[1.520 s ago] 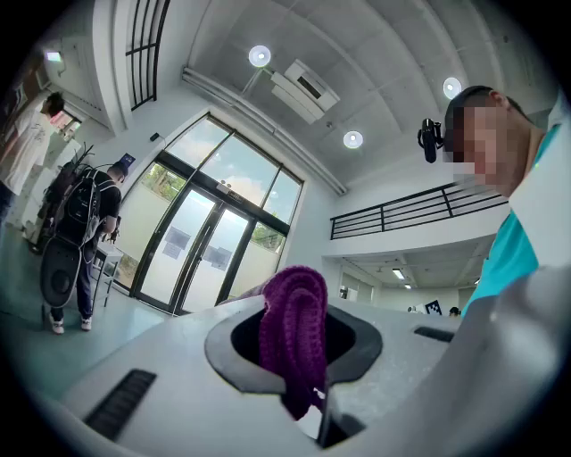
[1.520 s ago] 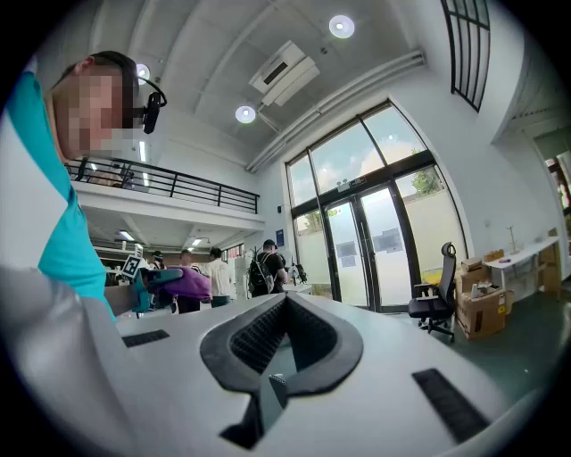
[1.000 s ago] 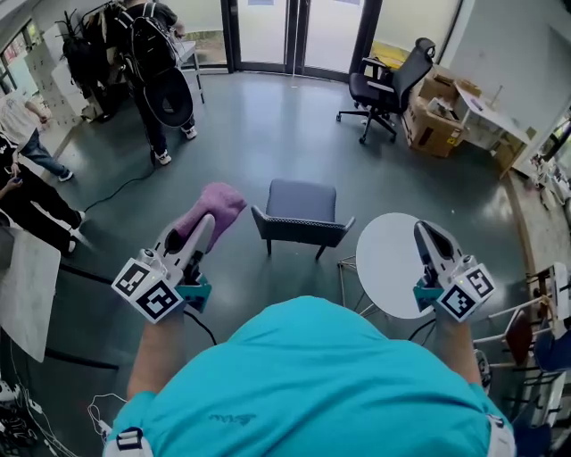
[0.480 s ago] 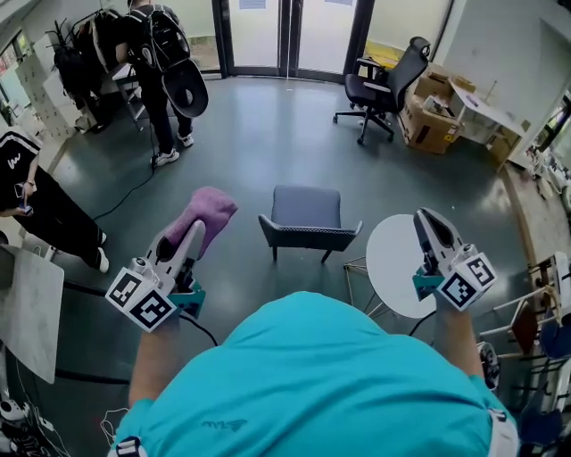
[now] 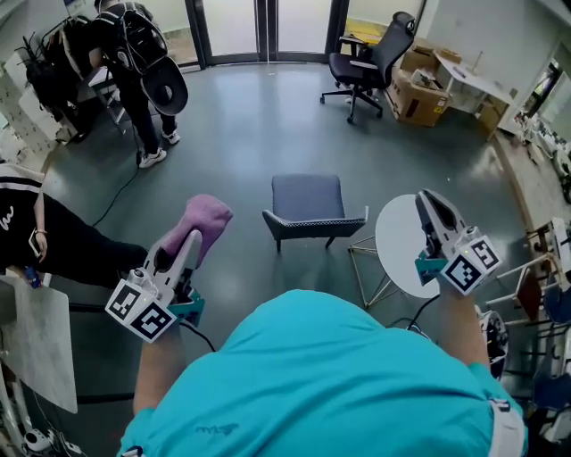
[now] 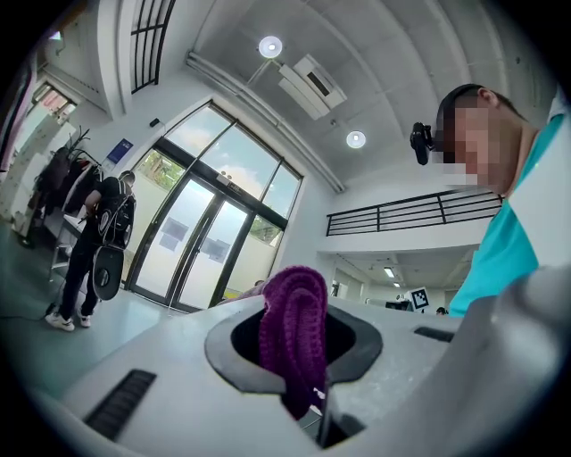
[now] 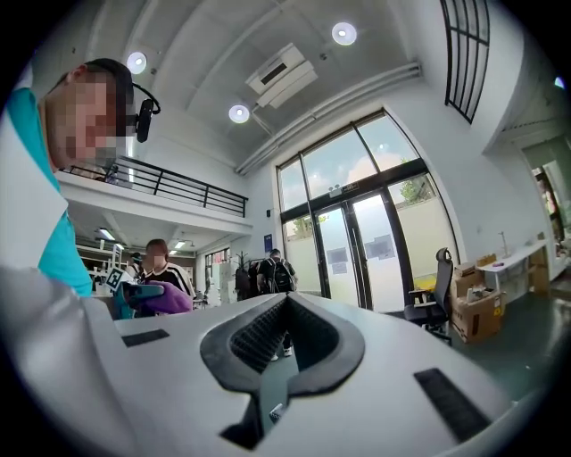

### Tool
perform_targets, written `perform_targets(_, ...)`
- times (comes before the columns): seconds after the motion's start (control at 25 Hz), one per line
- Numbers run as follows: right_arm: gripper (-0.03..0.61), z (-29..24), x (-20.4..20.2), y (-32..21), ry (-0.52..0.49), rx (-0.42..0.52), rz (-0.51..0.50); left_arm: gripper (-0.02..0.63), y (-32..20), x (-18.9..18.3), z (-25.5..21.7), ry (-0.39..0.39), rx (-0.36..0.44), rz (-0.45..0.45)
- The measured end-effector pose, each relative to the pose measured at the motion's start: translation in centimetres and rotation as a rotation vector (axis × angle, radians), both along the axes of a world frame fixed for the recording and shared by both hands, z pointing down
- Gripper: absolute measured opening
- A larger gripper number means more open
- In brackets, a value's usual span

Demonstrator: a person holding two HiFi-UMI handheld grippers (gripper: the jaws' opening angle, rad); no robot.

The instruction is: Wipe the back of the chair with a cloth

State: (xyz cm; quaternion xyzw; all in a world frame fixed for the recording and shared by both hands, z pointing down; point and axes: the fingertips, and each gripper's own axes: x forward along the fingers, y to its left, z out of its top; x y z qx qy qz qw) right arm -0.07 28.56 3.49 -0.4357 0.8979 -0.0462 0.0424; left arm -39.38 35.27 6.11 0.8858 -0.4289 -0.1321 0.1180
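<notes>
The glossy dark grey floor [image 5: 250, 125] carries a grey upholstered chair [image 5: 308, 201] on dark legs near its middle. A round white side table [image 5: 401, 241] on a thin metal frame stands just beside it. Farther off, by the glass doors, stand a black office chair [image 5: 366, 58] and brown cardboard boxes [image 5: 415, 94].

left gripper [image 5: 190, 236] clamps purple cloth [image 5: 205, 217] | right gripper [image 5: 429, 202] jaws together, overlapping round white table [image 5: 399, 250] | grey chair [image 5: 308, 198] stands on floor between grippers

Office lobby: glass doors [image 5: 268, 27], swivel chair [image 5: 366, 61]
</notes>
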Motion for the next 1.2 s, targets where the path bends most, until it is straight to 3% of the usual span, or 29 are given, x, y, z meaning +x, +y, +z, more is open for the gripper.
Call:
perform_targets(0.28,-0.009,2.8,1.3,-2.7,0.008,-0.052,0.016,0.058,-3.7,2.8,2.0,-0.016,-0.041,0.059)
perform_targets(0.56,-0.009,5.6,8.4,-8.9,-0.004,-0.057,-0.046,0.058,-9.1,11.2,3.5,-0.039,-0.063,0.030)
perform_targets(0.92,-0.009,7.9,17.9,-17.8,0.028,-0.073,-0.178,0.058,-17.3,22.9,3.9,-0.034,-0.150,-0.044)
perform_targets(1.2,-0.009,11.2,18.5,-21.3,0.003,-0.121,-0.225,0.060,-20.2,24.8,6.1,-0.088,-0.211,-0.066)
